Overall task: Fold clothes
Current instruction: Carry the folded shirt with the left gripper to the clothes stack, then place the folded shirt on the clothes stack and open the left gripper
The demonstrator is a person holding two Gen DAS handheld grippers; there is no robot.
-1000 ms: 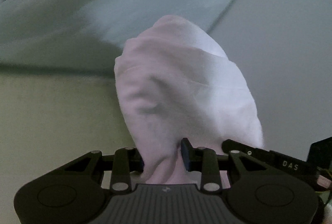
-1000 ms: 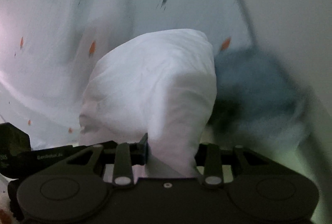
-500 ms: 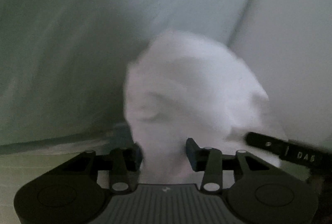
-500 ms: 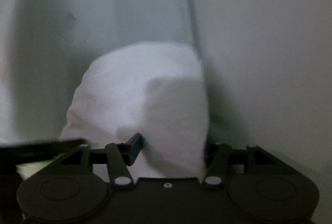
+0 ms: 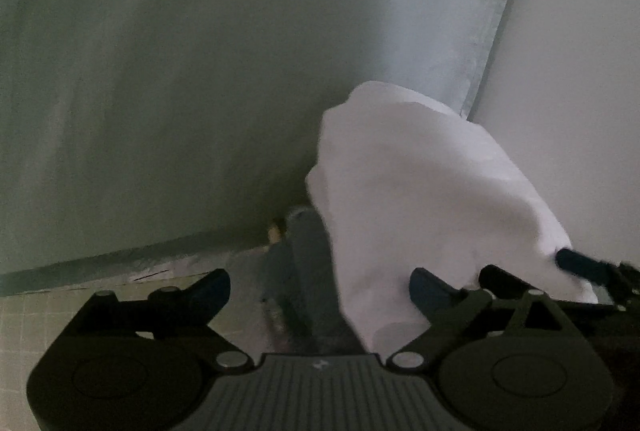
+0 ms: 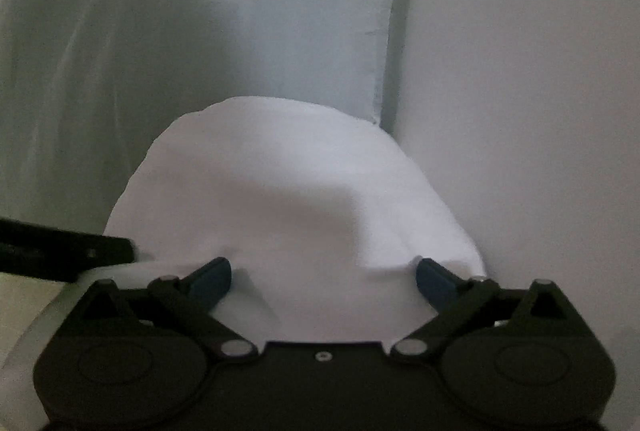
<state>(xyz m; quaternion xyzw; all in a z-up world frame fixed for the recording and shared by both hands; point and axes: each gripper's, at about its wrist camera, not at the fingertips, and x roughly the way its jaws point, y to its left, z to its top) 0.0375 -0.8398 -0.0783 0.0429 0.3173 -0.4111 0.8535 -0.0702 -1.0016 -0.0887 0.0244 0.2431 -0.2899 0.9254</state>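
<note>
Releasing the white cloth (image 6: 288, 199) is judged to be the step in hand, since the jaws of both tongs are opening at this moment. In the right wrist view the right tongs (image 6: 324, 277) are seen spread wide, and the cloth lies between the two blue pads and just ahead of them, not pinched. In the left wrist view the left tongs (image 5: 320, 285) are also spread; the cloth sits toward the right pad and ahead of it, while a darker piece of clothing (image 5: 304, 271) is seen lower, between the pads. The cloth is placed near a pale wall corner (image 6: 390, 43) beyond the tongs. To do this step well, both tongs should be drawn back straight and slowly, so that no pad is caught in a fold and the bundle is not pulled apart.
</note>
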